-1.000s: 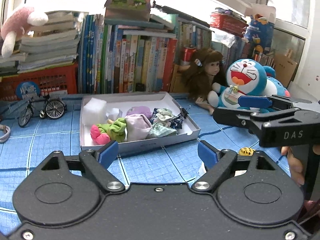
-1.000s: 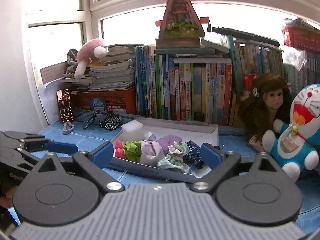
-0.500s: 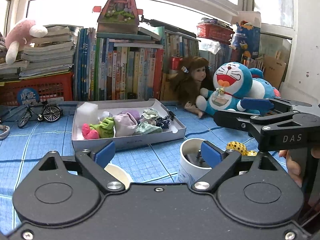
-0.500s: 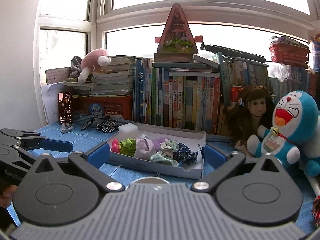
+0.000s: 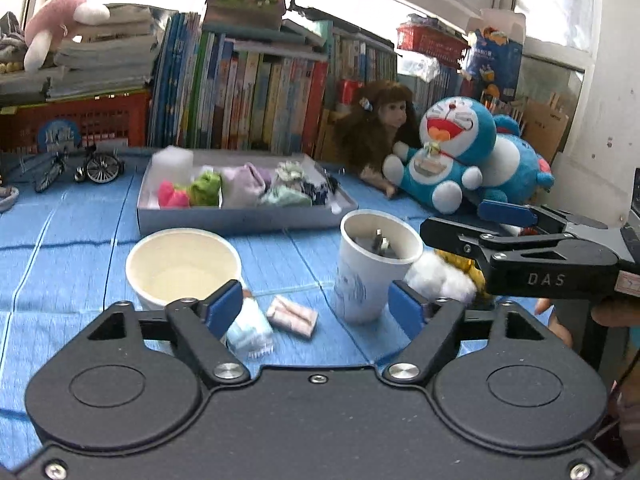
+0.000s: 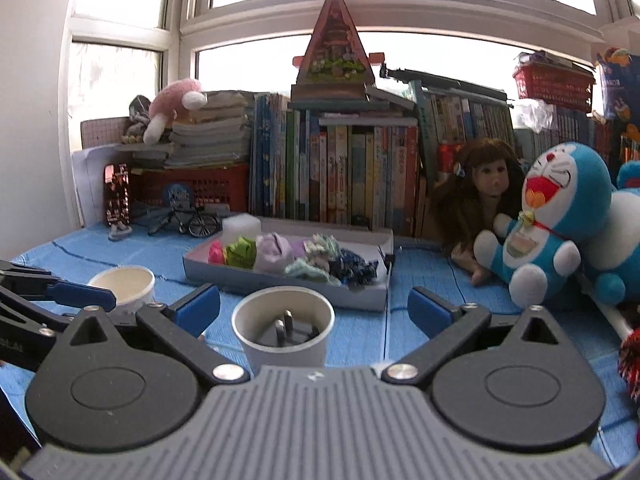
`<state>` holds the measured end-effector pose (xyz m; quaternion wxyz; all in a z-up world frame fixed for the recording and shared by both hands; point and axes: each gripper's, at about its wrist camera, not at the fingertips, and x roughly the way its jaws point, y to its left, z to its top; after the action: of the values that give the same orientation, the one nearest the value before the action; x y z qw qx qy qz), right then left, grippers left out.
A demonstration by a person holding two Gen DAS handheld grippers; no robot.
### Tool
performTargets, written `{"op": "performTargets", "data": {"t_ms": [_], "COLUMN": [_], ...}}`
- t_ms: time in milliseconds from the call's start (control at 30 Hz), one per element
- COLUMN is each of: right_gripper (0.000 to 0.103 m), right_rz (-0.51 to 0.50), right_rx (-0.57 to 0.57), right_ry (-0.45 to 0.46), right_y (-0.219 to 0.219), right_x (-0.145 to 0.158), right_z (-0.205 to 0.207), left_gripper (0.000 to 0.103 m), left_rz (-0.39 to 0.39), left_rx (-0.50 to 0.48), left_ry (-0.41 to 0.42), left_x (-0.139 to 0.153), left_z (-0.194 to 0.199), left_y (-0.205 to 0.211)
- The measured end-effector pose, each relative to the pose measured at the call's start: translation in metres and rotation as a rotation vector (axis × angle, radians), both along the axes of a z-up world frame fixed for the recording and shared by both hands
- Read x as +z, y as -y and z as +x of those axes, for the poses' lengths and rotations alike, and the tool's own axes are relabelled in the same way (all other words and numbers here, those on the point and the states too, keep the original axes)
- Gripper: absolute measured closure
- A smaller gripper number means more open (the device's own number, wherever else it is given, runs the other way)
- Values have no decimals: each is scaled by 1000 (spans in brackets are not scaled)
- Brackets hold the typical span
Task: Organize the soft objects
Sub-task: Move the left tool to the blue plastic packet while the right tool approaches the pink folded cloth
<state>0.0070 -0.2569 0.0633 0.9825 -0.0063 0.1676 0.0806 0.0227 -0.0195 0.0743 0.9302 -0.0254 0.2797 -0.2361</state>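
Both grippers spread wide over the blue mat, gripping nothing.

Left gripper (image 5: 316, 306) held low and level, blue pads (image 5: 224, 306) wide apart and empty; between them, on the mat, a pale blue soft piece (image 5: 250, 330) just beside the left pad and a pink-and-white striped roll (image 5: 292, 315) to its right. Wide paper bowl (image 5: 182, 266) just beyond on the left, tall paper cup (image 5: 374, 264) on the right, with a white fluffy ball (image 5: 438, 278) at the cup's right side. Right gripper (image 6: 314, 306) likewise wide open and empty, hovering with that cup (image 6: 284, 334) between its fingers, untouched. Farther back, white tray (image 5: 244, 218) filled with rolled soft cloths (image 5: 244, 186). Blue plush cat (image 5: 452, 160) and doll (image 5: 384, 128) at far right.
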Motion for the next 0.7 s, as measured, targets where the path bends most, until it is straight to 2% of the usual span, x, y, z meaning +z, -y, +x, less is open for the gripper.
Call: {"op": "performTargets", "data": {"t_ms": [133,200,300,367,567,700], "right_gripper": [0,0,0,2,21,46], "right_rz": [-8,-12,-8,-5,-71,-90], "right_rx": [-14,-18,-10,-3,45,84], "right_ry": [-17,-25,-43,-53,-112,-177], "right_y": [0,0,0,0,-8,-11], "right_x": [-11,-15,-20,-22,-22,-20], "right_z": [-2,-3,-4,-5,-8,-9], "left_gripper": [44,54,61,70,78,85], "left_rz": [31,48,65,71,124,104], "left_rx": [37,47,68,91,187,206], "left_ry": [-6,-6,-9,-12,10,-20], "left_x": [-10,-16,-25,-32,-58,-67], "left_z": [-3,-3,-3,-3,-4,-1], "left_y": [2,5,8,11,29,32]}}
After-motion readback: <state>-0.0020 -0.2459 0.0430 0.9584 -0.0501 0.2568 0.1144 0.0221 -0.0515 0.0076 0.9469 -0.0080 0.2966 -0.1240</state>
